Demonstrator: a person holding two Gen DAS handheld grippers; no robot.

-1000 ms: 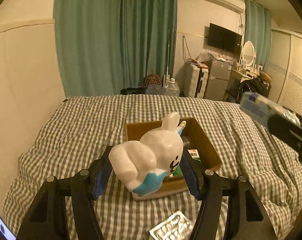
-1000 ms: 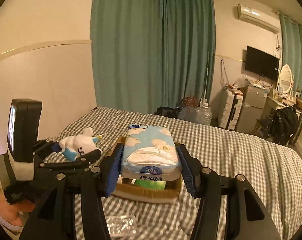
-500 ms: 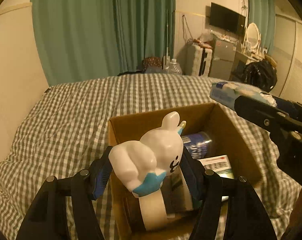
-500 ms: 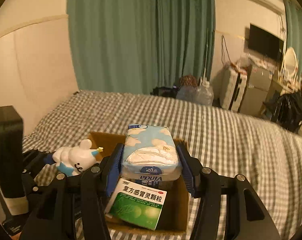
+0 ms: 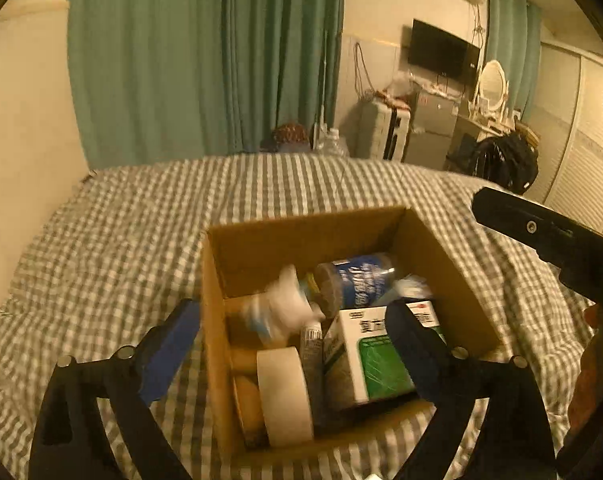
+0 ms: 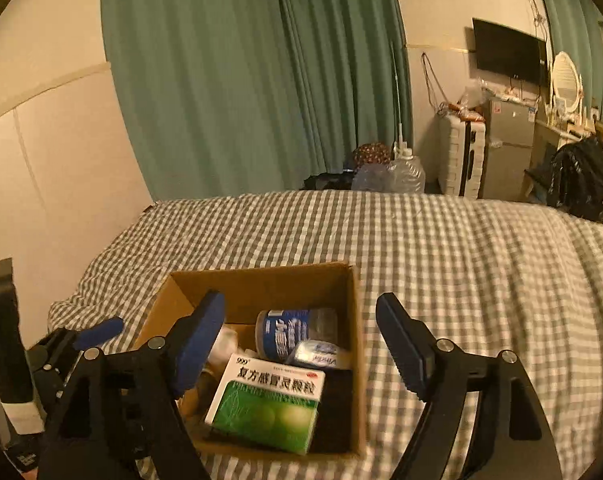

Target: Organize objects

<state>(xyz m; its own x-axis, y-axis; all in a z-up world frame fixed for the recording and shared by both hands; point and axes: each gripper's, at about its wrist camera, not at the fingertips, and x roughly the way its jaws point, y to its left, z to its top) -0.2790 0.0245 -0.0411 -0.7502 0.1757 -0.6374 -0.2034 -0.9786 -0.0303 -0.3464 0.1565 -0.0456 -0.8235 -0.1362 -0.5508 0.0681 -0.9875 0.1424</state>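
An open cardboard box (image 5: 301, 222) sits on the checked bedspread (image 5: 121, 240). My left gripper (image 5: 291, 312) is open over the box's left side, and the white rabbit toy (image 5: 281, 312) shows as a blur inside the box below it. My right gripper (image 6: 299, 300) is also open, above the box (image 6: 261, 274). The blue and white tissue pack (image 6: 317, 354) lies inside, between a blue can (image 6: 285, 334) and a green medicine box (image 6: 269, 404). A white tape roll (image 5: 285, 392) stands at the box's near left. The right gripper's body (image 5: 541, 236) shows at the right of the left wrist view.
The bed (image 6: 461, 264) runs along a cream wall (image 6: 61, 140) on the left. Green curtains (image 6: 241, 80), a suitcase (image 6: 461, 156), a small fridge (image 6: 505, 148) and a black backpack (image 6: 581, 176) stand beyond its far end. A hand (image 5: 593, 360) is at the right edge.
Both grippers moved in over the box and opened. The rabbit toy left the left gripper and dropped into the box; the tissue pack left the right gripper and now lies inside.
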